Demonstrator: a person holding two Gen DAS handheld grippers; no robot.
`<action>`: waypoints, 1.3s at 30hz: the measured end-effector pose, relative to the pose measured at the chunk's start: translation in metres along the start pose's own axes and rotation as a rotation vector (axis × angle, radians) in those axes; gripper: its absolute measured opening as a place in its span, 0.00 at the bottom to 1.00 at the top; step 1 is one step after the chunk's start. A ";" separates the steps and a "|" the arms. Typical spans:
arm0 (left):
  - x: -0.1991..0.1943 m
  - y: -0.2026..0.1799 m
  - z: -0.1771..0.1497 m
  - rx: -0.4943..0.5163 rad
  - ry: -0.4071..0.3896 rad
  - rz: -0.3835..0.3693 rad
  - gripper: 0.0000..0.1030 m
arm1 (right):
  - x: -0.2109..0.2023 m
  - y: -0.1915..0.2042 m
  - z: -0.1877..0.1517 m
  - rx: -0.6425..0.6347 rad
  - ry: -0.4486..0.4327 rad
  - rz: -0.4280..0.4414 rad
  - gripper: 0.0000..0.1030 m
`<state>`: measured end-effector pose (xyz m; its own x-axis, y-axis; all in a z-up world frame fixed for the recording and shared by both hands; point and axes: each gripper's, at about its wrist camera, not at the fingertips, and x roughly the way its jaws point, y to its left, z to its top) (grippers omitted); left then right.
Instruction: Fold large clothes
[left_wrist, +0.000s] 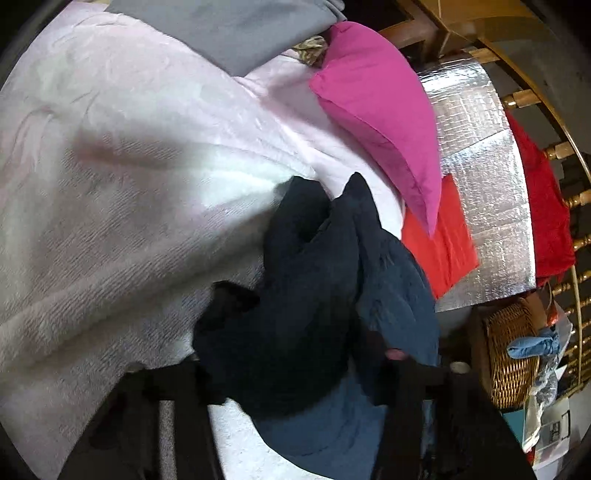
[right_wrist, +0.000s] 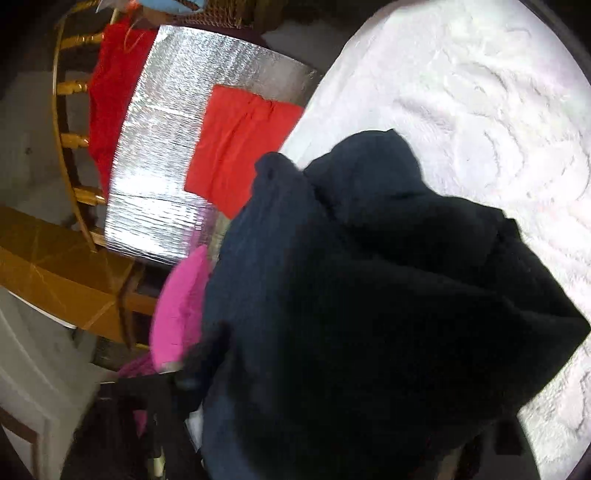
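A dark navy garment (left_wrist: 314, 295) hangs bunched above the pale pink textured bedspread (left_wrist: 129, 166). My left gripper (left_wrist: 295, 391) sits at the bottom of the left wrist view, its black fingers (left_wrist: 177, 413) closed on a fold of the navy cloth. In the right wrist view the same navy garment (right_wrist: 369, 295) fills the middle and covers my right gripper (right_wrist: 295, 424); one black finger (right_wrist: 162, 413) shows at the lower left. The cloth drapes over the jaws, so the grip itself is hidden.
A magenta pillow (left_wrist: 380, 110) and a folded red cloth (left_wrist: 439, 236) lie beside a silver foil mat (left_wrist: 480, 177). A grey garment (left_wrist: 229, 29) lies at the top. A wicker basket (left_wrist: 513, 354) and a wooden chair (right_wrist: 70, 140) stand past the bed edge.
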<state>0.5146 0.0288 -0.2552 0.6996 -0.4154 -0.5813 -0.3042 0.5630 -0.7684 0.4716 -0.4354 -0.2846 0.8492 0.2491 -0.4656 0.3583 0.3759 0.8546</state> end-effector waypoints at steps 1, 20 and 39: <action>-0.002 -0.003 0.000 0.017 -0.003 0.000 0.36 | -0.003 -0.002 0.001 0.009 -0.004 0.006 0.48; -0.082 -0.004 -0.043 0.146 -0.022 -0.011 0.23 | -0.089 0.014 -0.021 -0.043 -0.007 0.021 0.33; -0.144 0.069 -0.041 0.120 0.186 0.009 0.60 | -0.184 -0.040 -0.013 0.026 0.248 0.012 0.61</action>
<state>0.3663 0.0985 -0.2358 0.5629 -0.5283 -0.6356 -0.2229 0.6434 -0.7323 0.2962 -0.4850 -0.2363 0.7335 0.4661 -0.4948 0.3610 0.3496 0.8646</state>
